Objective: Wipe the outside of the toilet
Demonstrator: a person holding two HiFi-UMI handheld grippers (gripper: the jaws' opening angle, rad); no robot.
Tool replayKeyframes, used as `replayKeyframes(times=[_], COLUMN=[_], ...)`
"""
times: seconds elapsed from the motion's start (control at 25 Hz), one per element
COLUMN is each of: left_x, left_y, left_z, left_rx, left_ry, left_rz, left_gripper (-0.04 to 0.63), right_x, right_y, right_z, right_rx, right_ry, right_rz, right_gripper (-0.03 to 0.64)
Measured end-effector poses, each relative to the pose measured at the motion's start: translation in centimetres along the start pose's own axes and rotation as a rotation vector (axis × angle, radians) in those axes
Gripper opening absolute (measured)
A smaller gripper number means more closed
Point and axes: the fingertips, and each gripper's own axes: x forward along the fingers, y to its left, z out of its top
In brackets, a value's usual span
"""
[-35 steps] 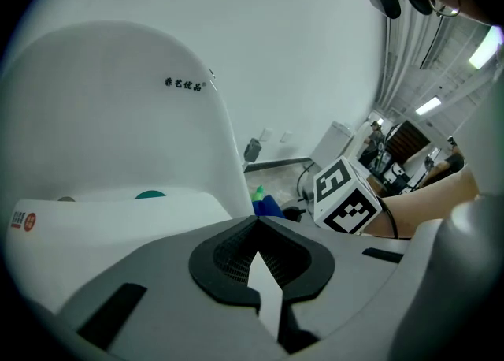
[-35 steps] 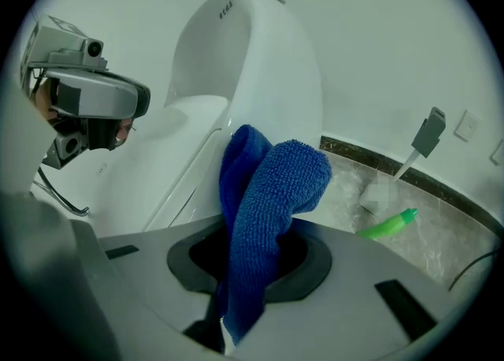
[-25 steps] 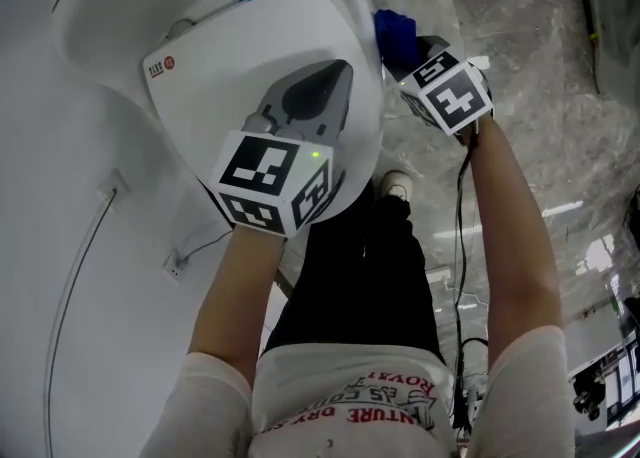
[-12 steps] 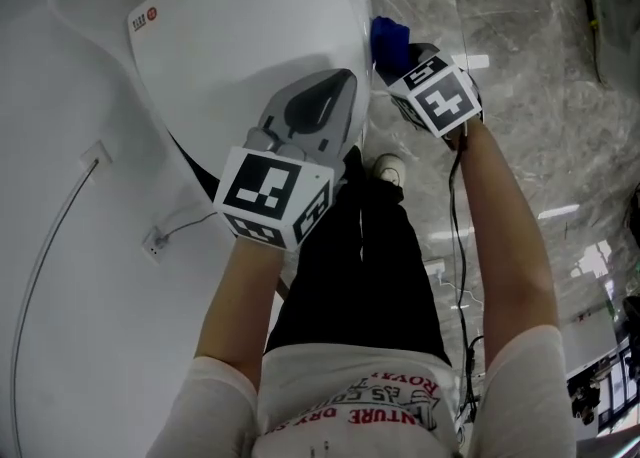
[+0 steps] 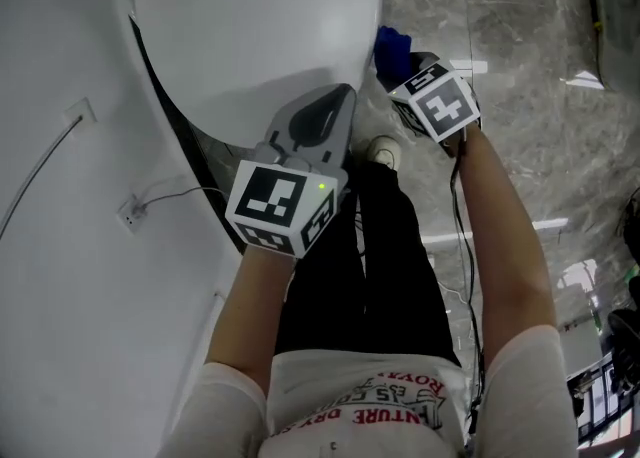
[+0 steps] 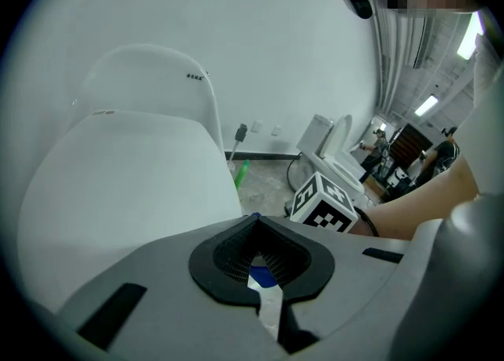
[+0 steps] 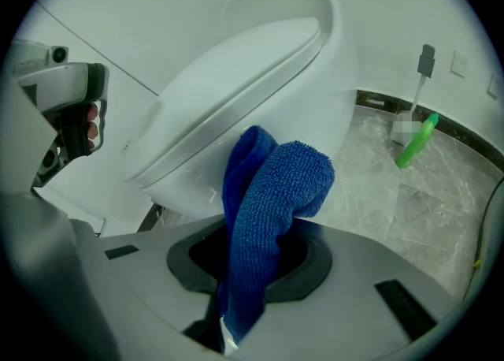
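The white toilet (image 5: 250,26) has its lid down and fills the top of the head view. My left gripper (image 5: 335,98) hangs over the lid's front edge, jaws shut with nothing between them. In the left gripper view the lid (image 6: 118,186) lies just past the left gripper (image 6: 256,225). My right gripper (image 5: 402,64) is beside the toilet's right side, shut on a folded blue cloth (image 5: 392,44). In the right gripper view, the cloth (image 7: 268,194) stands up out of the right gripper (image 7: 252,253), close to the bowl (image 7: 236,91); whether they touch is unclear.
A white wall with a socket (image 5: 130,212) and a cable lies left of the toilet. The person's shoe (image 5: 385,151) stands on the marble floor below the bowl. A green bottle (image 7: 416,140) leans by the far wall. Another toilet (image 6: 335,147) stands further off.
The toilet has slid up and out of the head view. My left gripper has come back from over the lid to its front edge. The right gripper stays beside the bowl with the cloth.
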Motion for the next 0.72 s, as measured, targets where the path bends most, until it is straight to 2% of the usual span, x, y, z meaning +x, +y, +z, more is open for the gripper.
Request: replayKeyframes(times=[0.36, 0.72], left_x=[-4.6, -10.9], left_y=[0.1, 2.9], left_z=[-5.6, -11.7], left_rx=[-0.05, -0.098], left_ry=[0.01, 0.027], left_rz=[0.014, 0.006], left_gripper=[0.005, 0.005], right_x=[1.6, 4.1], right_y=[4.4, 9.1], right_z=[-2.4, -3.4], right_rx=[0.065, 0.226], right_ry=[0.0, -0.012], right_rz=[-0.022, -0.116], right_gripper=[0.083, 0.083])
